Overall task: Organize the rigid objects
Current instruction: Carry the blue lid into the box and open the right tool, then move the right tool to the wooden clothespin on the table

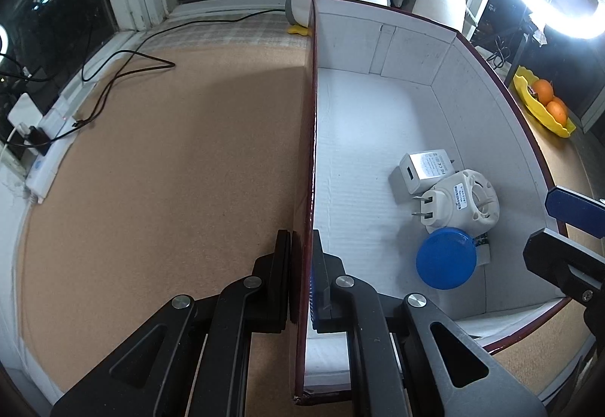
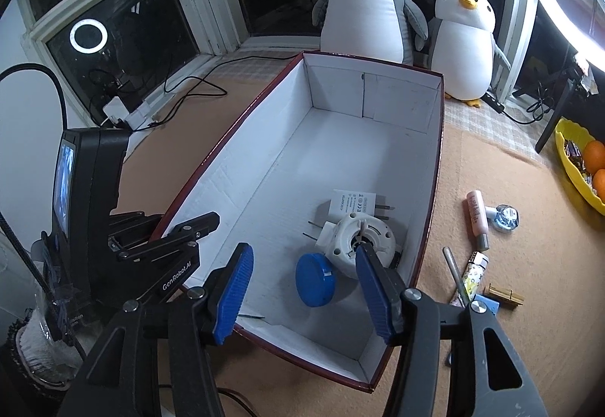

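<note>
A long cardboard box (image 1: 378, 114) with white inside and dark red outside lies open on the tan mat. My left gripper (image 1: 302, 239) is shut on the box's left wall (image 1: 309, 152), one finger on each side of it. In the box's near end lie a blue round lid (image 2: 315, 279), a white round plug adapter (image 2: 359, 239) and a white USB charger (image 2: 351, 203). My right gripper (image 2: 304, 252) hangs open over that end. The blue lid lies below the gap between its blue pads (image 2: 234, 288), which touch nothing.
On the mat right of the box lie a pink tube (image 2: 477, 218), a small glass bottle (image 2: 504, 216), a silver pen (image 2: 455, 277) and a gold clip (image 2: 504, 296). A yellow bowl (image 2: 567, 137) holds oranges. Two plush penguins (image 2: 363, 1) stand behind the box; a power strip (image 1: 45, 152) and cables lie left.
</note>
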